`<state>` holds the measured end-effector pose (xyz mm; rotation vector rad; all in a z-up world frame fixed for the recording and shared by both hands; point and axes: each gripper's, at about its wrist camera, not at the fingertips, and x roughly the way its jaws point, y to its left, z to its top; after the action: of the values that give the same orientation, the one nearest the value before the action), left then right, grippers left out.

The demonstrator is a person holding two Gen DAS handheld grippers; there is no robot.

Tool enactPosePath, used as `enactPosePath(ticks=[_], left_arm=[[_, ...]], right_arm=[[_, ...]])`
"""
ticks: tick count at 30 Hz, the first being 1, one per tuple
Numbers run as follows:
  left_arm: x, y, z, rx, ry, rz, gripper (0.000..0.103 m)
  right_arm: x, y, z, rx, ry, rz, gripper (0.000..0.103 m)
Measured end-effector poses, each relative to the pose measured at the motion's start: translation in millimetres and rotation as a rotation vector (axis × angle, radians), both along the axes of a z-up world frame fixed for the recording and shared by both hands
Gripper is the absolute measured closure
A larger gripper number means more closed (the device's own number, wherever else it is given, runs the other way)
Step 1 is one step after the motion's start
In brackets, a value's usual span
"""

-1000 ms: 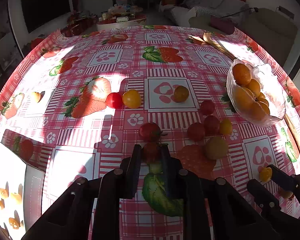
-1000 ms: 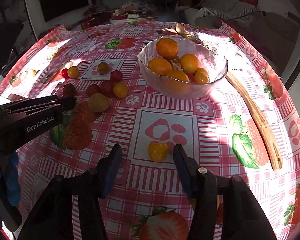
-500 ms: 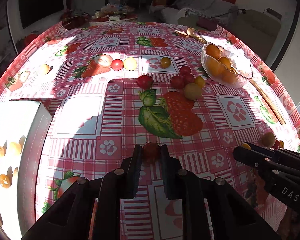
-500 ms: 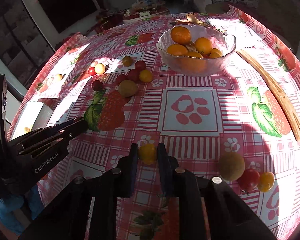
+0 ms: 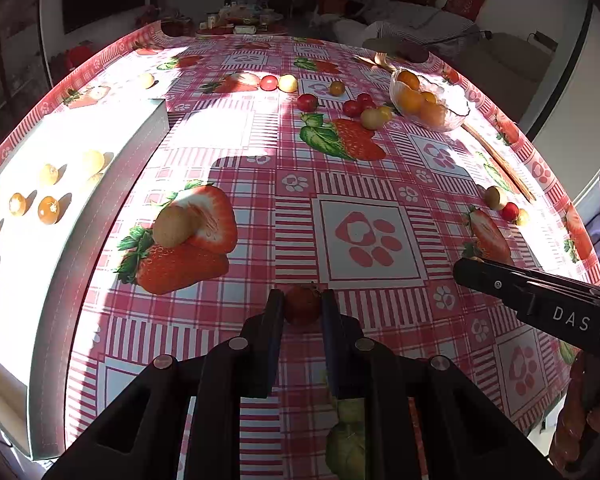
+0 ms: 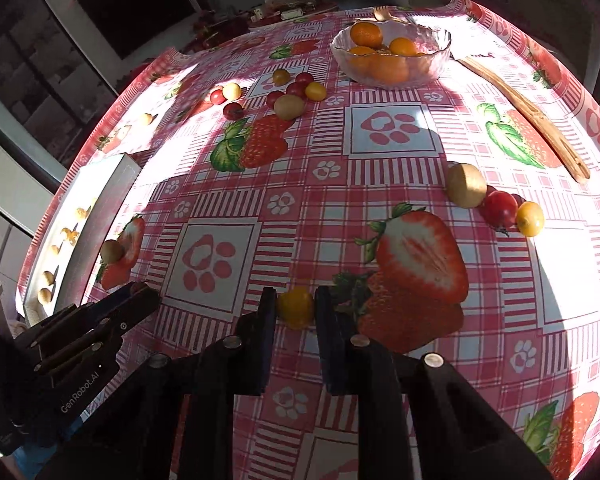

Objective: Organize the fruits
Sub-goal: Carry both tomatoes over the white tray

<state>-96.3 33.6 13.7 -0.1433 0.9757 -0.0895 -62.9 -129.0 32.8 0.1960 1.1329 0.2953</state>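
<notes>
Our left claw (image 5: 302, 310) is closed narrowly on a red cherry tomato (image 5: 302, 307), its two fingers pressing the fruit's sides above the near part of the table (image 5: 380, 184). Our right claw (image 6: 296, 307) is likewise narrow, pinching a yellow cherry tomato (image 6: 296, 306) between both fingers, just left of a printed strawberry. To the right lie a brownish fruit (image 6: 465, 185), a red tomato (image 6: 499, 209) and a yellow one (image 6: 529, 219), touching in a row. The glass bowl (image 6: 436, 65) of orange fruit sits far off, with loose tomatoes (image 6: 296, 92) scattered to its left, and a white tray (image 5: 52, 240) stands at the left.
</notes>
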Motion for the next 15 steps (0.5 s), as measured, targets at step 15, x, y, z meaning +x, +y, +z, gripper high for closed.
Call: enactPosePath(ticks=[15], left_arm=[[-51.2, 49.4, 26.2, -0.072, -0.075, 0.097, 0.083]], right_arm=[[-16.2, 47.7, 21.2, 0.004, 0.005, 0.076, 0.082]])
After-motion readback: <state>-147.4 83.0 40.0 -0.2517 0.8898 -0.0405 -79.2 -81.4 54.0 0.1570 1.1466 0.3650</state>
